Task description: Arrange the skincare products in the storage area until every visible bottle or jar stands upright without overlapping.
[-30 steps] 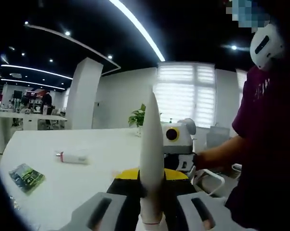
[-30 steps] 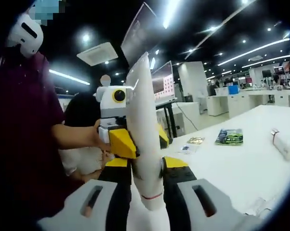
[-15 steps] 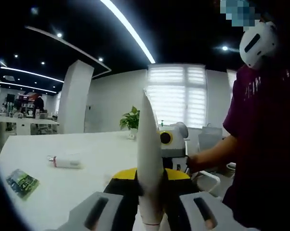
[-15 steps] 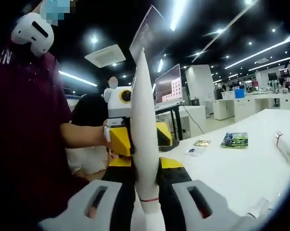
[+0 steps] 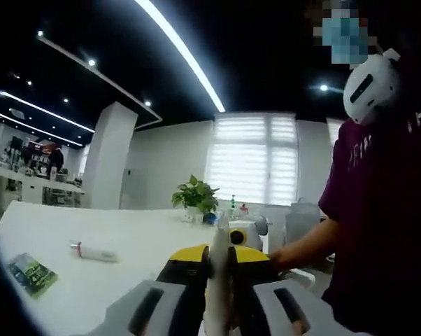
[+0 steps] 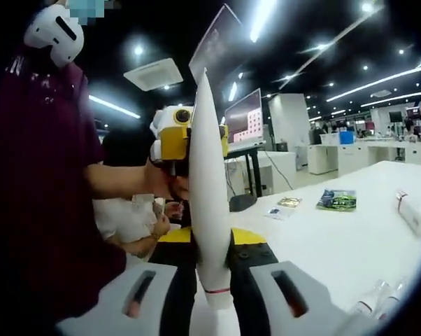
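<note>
— What do you see?
— The white table stretches beyond my right gripper, whose jaws clamp a white tube standing upright. My left gripper is closed on a white tube edge-on.
— Anything else?
— Another tube lies on the table, near a green packet.

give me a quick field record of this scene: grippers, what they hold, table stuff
left gripper: shut on white tube, seen edge-on
right gripper: shut on the white tube, crimped end up
other gripper: yellow, at the tube's upper part in the right gripper view
table: white
loose tube: lying flat
green packet: flat on table
bottles: lower right, right gripper view
plant: at table's far edge
</note>
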Demonstrator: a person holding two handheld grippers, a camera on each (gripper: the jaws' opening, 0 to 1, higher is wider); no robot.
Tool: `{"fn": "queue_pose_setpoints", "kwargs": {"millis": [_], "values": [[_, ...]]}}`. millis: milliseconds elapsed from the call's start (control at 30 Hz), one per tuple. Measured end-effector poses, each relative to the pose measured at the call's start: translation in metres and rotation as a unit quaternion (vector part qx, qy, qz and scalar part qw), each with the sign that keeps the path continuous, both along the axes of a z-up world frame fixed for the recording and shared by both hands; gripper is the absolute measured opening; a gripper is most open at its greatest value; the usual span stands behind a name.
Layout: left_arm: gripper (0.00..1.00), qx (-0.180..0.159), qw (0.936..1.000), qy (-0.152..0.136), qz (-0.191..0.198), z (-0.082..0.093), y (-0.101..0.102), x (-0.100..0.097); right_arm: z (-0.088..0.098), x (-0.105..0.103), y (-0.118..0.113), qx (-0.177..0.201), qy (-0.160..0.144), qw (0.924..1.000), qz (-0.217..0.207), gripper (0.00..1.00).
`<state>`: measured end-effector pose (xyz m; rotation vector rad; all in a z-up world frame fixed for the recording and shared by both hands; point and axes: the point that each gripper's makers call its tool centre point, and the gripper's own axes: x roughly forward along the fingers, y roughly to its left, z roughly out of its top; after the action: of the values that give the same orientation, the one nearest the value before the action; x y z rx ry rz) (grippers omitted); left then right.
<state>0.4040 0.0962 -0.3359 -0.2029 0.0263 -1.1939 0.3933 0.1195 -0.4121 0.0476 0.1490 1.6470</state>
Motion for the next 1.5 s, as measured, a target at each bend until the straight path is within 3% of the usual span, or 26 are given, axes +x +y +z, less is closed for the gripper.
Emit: {"fn": "queue_pose_setpoints", "kwargs": {"millis": [67, 300, 800, 1000, 1067, 1233, 1400, 1500], "values": [[0.08, 0.008, 0.9999, -0.007, -0.006, -0.001, -0.002, -0.003, -0.001, 0.0, 0.0, -0.001, -0.01, 0.9999, -0.004, 0.17], [0.05, 0.019, 0.9997, -0.011, -0.014, -0.005, -0.004, -0.004, -0.006, -0.003, 0.005, -0.026, 0.001, 0.9996, 0.01, 0.21], [0.05, 0.007, 0.9993, -0.015, -0.033, -0.002, -0.004, -0.01, 0.023, -0.004, -0.001, -0.005, 0.013, 0.9996, 0.023, 0.2], [0.06, 0.006, 0.9992, -0.013, -0.038, -0.003, -0.006, -0.011, 0.022, -0.008, -0.001, -0.028, 0.007, 0.9991, 0.031, 0.16], [0.08, 0.009, 0.9992, -0.012, -0.037, -0.003, -0.006, -0.011, 0.022, -0.006, -0.001, -0.028, 0.007, 0.9992, 0.029, 0.13], [0.15, -0.001, 0.9995, -0.02, 0.024, 0.002, 0.005, 0.006, 0.025, 0.011, -0.001, -0.025, -0.006, 0.9996, 0.01, 0.11], [0.45, -0.031, 0.9962, -0.003, 0.081, 0.004, 0.026, 0.018, 0.036, 0.04, -0.008, -0.01, -0.009, 0.9999, -0.01, 0.11], [0.48, -0.025, 0.9952, 0.002, 0.094, -0.006, 0.032, 0.016, 0.044, 0.068, -0.014, -0.01, -0.029, 0.9991, -0.029, 0.11]]}}
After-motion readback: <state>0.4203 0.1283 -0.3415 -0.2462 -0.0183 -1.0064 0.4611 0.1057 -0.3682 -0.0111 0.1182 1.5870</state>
